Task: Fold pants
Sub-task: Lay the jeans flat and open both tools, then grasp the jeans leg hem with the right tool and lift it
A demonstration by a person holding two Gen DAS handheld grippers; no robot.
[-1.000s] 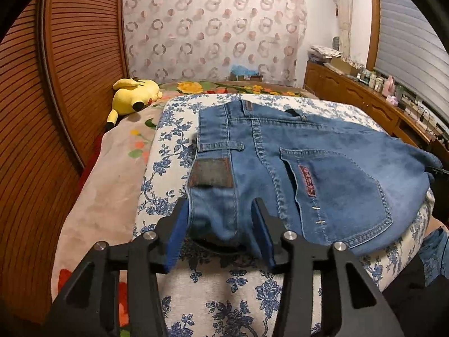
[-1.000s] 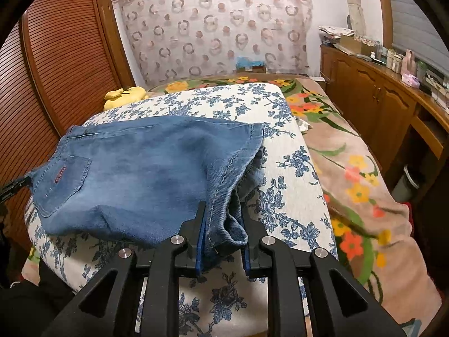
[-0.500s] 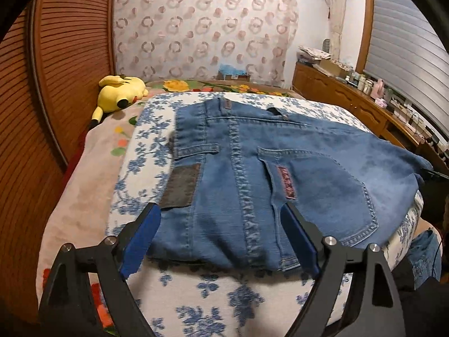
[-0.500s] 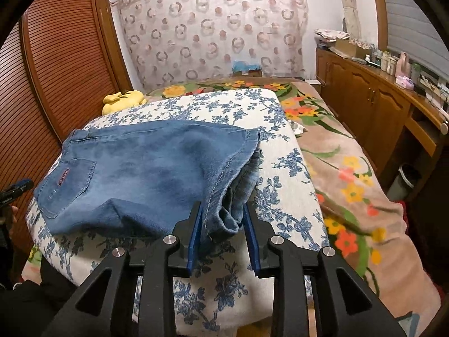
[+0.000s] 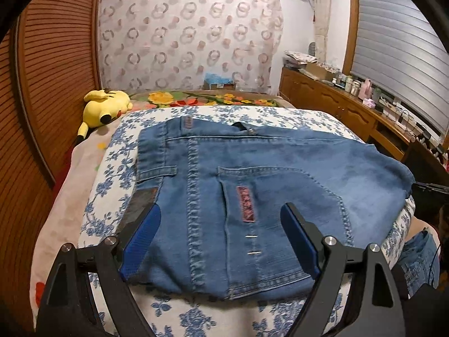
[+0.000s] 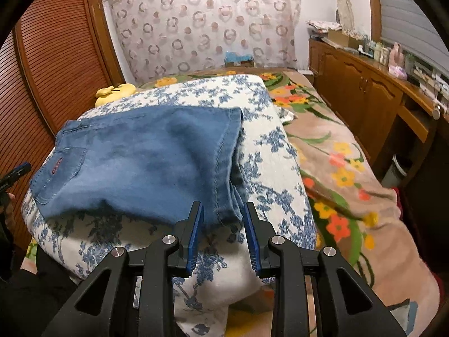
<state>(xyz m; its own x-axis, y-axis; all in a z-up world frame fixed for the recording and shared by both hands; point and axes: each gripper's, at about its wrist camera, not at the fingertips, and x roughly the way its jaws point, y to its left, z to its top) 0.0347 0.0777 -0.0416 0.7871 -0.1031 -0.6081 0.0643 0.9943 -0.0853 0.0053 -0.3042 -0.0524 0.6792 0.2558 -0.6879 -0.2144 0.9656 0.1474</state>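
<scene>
Your left hand-held gripper (image 5: 219, 224) has just spread wide, its jaws apart above the folded jeans (image 5: 266, 185); your right hand-held gripper (image 6: 223, 221) has eased apart around their corner. The jeans lie on the blue-flowered quilt (image 6: 275, 151), a yellow plush toy (image 5: 108, 106) beyond.

folded jeans (image 5: 275, 185) lie on the blue-flowered quilt (image 5: 118, 163) covering the bed.

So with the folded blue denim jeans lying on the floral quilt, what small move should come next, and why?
Probably back the right gripper off: its jaws stand apart at the folded blue denim jeans corner, and the left gripper is already wide open.
</scene>
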